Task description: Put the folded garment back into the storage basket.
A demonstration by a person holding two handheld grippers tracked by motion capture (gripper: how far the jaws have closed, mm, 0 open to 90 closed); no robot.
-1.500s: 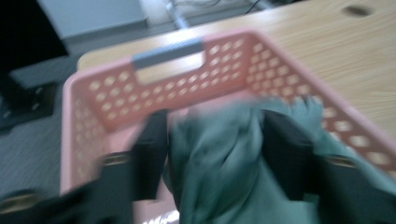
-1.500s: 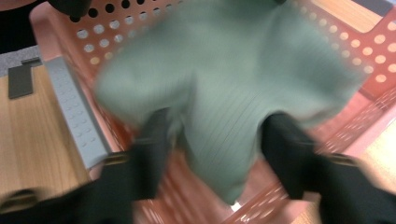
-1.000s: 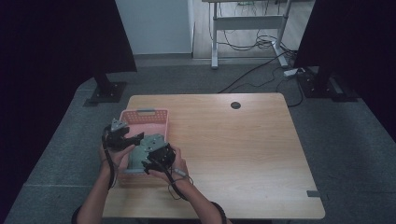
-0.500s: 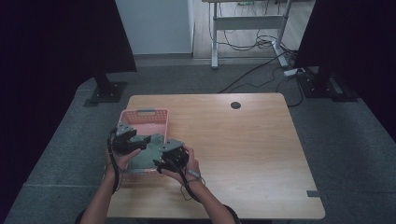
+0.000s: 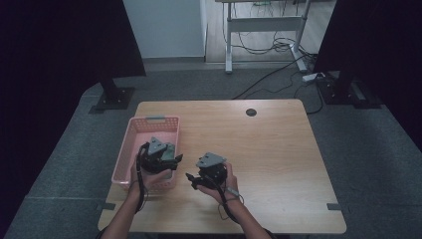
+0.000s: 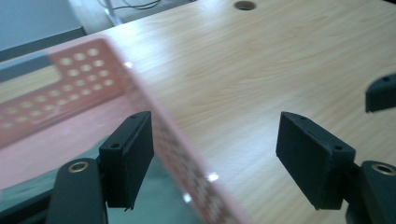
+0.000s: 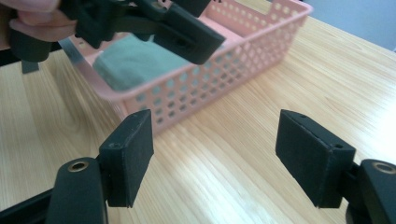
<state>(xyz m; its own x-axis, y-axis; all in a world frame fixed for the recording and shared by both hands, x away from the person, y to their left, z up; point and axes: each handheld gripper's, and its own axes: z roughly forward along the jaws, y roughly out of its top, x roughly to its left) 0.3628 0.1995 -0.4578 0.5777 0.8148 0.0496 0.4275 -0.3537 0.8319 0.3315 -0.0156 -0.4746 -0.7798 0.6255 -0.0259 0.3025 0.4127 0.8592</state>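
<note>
table (image 5: 278,149) light wood. pink basket (image 5: 130,149) at its left edge, grey-green cloth (image 7: 135,60) inside. left gripper (image 5: 171,160) over basket's right wall, jaws wide, empty. right gripper (image 5: 191,180) just right of basket, jaws wide, empty.

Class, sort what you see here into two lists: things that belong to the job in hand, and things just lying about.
Part of the job:
- pink basket
- grey-green cloth inside the basket
- left tool, open, over the basket's rim
- right tool, open, over bare table

Just lying about:
- cables on the floor
- power strip
- desk frame behind
</note>
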